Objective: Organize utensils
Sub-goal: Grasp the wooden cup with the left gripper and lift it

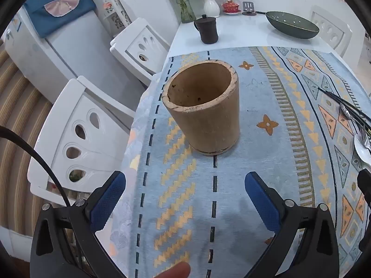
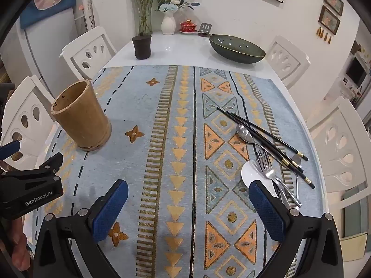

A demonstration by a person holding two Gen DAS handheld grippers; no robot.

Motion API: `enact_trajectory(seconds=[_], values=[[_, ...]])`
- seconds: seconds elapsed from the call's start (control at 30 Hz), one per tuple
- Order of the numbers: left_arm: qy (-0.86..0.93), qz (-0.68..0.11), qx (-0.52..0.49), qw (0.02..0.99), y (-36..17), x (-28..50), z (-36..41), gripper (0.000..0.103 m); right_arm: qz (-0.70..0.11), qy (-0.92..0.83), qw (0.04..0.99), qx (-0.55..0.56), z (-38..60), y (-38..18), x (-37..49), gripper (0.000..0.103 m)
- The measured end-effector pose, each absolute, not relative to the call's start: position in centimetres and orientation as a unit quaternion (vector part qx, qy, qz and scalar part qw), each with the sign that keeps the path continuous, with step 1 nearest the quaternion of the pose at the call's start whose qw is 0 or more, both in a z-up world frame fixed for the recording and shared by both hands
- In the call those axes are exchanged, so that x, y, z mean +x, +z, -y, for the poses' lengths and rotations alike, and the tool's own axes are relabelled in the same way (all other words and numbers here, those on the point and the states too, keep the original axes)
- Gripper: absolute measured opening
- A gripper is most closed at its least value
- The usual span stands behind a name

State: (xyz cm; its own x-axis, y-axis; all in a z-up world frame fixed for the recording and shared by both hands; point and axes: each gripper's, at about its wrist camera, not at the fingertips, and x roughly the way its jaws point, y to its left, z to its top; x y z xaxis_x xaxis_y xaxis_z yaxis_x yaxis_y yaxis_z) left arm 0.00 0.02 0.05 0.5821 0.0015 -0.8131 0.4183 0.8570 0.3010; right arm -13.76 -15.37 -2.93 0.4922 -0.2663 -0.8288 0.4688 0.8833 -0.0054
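Left claw (image 1: 185,185) angled down, spread wide before bamboo holder (image 1: 204,111), right claw (image 2: 189,197) likewise released, empty

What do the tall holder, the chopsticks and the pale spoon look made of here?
Tall holder: bamboo likely, matte tan, thick raw-cut rim with dark specks. Chopsticks: glossy black with gold bands at the ends, lacquered wood or plastic, unclear which. Pale spoon: smooth glossy white, probably ceramic, possibly melamine.

Bright even indoor light, soft shadows, sharp focus, fisheye-bent edges.
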Motion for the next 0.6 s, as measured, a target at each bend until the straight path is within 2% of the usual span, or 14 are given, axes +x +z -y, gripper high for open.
enact_trajectory(seconds=[0.1, 0.43, 0.6], values=[[-0.122, -0.440, 0.235, 0.858, 0.1, -0.1, 0.0, 0.103, -0.458, -0.213, 0.855, 0.114, 15.3, -3.1, -13.7, 0.103], [-0.213, -0.510, 0.204, 0.808, -2.4, -0.9, 0.7, 0.100, -0.478, -0.194, 0.847, 0.129, 15.4, -5.8, -15.0, 0.103], [-0.245, -0.527, 0.188, 0.792, -2.7, -2.0, 1.7, 0.094, -0.465, -0.196, 0.852, 0.140, 16.7, -5.3, -15.9, 0.103]])
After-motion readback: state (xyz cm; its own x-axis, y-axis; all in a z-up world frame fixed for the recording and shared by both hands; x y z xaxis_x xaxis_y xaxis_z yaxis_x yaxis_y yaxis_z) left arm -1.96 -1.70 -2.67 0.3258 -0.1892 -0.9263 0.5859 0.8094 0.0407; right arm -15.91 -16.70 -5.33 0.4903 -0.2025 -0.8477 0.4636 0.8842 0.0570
